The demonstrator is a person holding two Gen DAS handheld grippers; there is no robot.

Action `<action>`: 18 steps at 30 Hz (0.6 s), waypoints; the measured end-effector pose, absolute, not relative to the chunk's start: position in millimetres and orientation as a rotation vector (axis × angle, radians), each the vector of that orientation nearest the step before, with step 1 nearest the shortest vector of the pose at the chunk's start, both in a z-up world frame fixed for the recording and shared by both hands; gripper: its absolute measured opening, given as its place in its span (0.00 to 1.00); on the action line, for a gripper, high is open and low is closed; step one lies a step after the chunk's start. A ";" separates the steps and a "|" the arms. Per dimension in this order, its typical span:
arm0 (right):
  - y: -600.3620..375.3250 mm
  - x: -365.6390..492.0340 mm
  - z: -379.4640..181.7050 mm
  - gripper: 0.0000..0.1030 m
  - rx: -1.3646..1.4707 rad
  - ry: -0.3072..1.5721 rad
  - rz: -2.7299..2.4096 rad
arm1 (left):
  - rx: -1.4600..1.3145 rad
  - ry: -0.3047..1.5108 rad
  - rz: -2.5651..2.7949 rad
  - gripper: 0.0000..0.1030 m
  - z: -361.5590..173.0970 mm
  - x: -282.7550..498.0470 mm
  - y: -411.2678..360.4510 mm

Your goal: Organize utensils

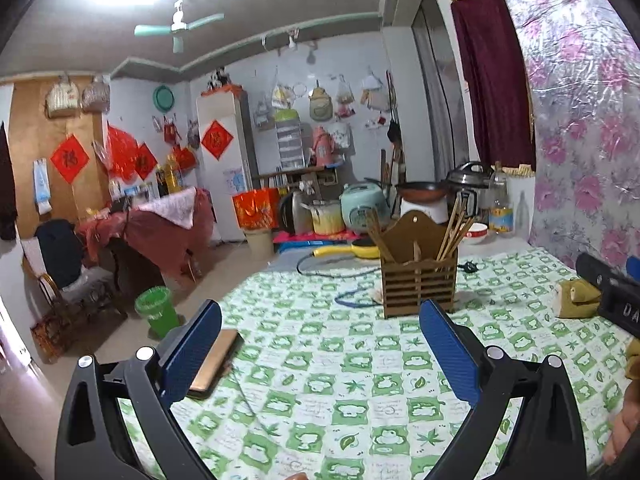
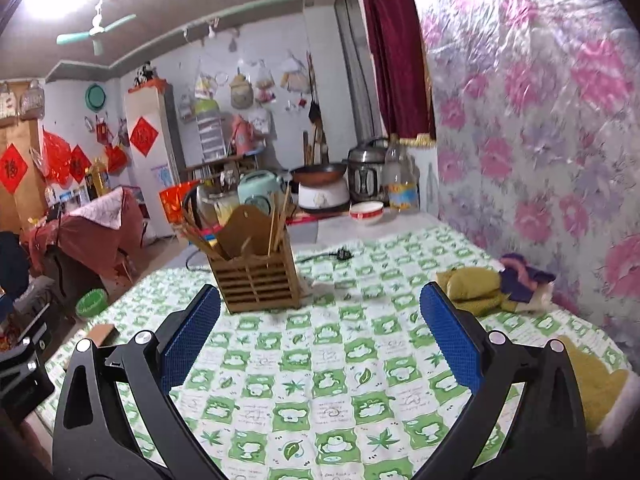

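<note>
Both of your hand-held grippers are released, pads spread wide, nothing between them. Left hand-held gripper (image 1: 320, 344) and right hand-held gripper (image 2: 320, 328) hover low over the counter (image 1: 340, 400), which wears a green-and-white checked cloth.

Nearest item: a flat brown slab, perhaps a phone or case, lies at the counter's left edge just beside your left gripper's left pad (image 1: 218, 364). Cannot tell exactly what it is.

The relation that matters: the wooden utensil holder (image 1: 418, 284) stands upright, ahead of both grippers. From the left wrist it sits ahead and slightly right of centre; from the right wrist it sits ahead and left of centre. It is roughly between your two hands, with neither clearly closer.

Contents: the holder has slatted walls and at least two compartments split by a divider. A bunch of dark chopsticks (image 1: 378, 236) leans out to the left from the left compartment; paler chopsticks (image 1: 454, 228) lean right from the right one. Long axes run steeply upward, tips splayed outward.

Right of the holder, well apart: olive cloth (image 2: 472, 288) bunched near the floral wall.

Beyond: a red-rimmed bowl (image 2: 366, 212).
</note>
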State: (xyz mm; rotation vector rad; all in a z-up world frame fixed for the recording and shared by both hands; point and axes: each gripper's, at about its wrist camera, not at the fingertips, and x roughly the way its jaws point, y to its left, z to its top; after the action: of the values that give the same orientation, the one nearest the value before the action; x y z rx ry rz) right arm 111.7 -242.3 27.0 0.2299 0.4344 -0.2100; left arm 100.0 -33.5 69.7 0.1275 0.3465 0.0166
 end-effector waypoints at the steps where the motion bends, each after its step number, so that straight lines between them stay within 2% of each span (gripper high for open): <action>1: -241.6 114.9 22.5 0.94 0.221 0.443 -0.210 | 0.119 0.356 0.014 0.95 67.3 103.3 -30.6; 11: -223.4 120.4 5.5 0.94 0.176 0.480 -0.158 | 0.129 0.415 0.005 0.95 42.5 107.3 -23.7; 18: -210.1 107.7 11.7 0.94 0.135 0.465 -0.142 | 0.125 0.411 -0.010 0.95 46.7 94.4 -19.3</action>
State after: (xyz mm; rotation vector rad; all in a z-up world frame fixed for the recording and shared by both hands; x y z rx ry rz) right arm 107.7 -210.1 11.7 0.1354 0.4646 -0.1415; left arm 94.4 -19.3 46.7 0.1248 0.4107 -0.0097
